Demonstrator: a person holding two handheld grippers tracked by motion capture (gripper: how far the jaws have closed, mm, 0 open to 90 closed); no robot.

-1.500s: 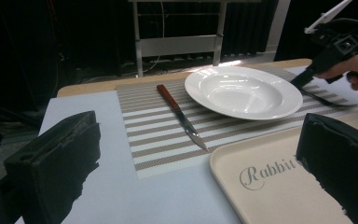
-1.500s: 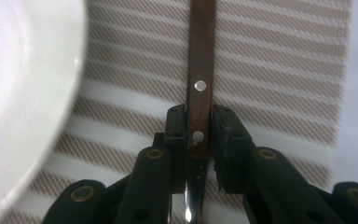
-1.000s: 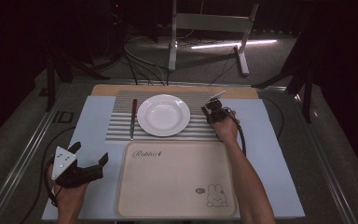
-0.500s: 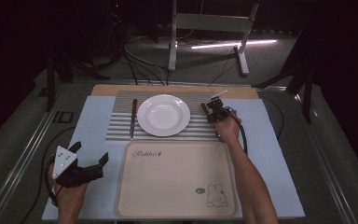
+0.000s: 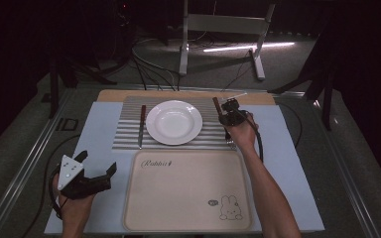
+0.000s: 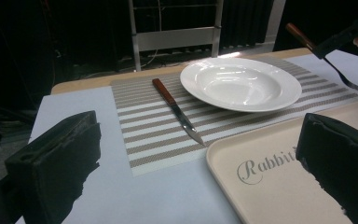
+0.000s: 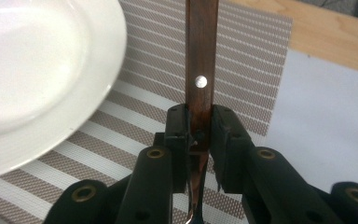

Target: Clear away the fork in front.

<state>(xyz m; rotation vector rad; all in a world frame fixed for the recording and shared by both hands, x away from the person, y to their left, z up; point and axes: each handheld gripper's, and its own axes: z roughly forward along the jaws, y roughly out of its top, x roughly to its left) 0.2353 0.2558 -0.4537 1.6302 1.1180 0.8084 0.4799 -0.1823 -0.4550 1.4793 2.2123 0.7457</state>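
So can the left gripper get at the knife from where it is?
Probably yes. The left gripper is open and holds nothing, and the knife lies bare on the striped mat, left of the plate, with bare table between. The right gripper is busy holding the fork.

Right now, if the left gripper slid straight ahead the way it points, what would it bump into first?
Probably the knife on the striped mat, with the plate just beyond; the left gripper has open jaws, and depth is hard to judge.

a wooden table carries a pale blue sheet, bearing a striped placemat and a beige tray.
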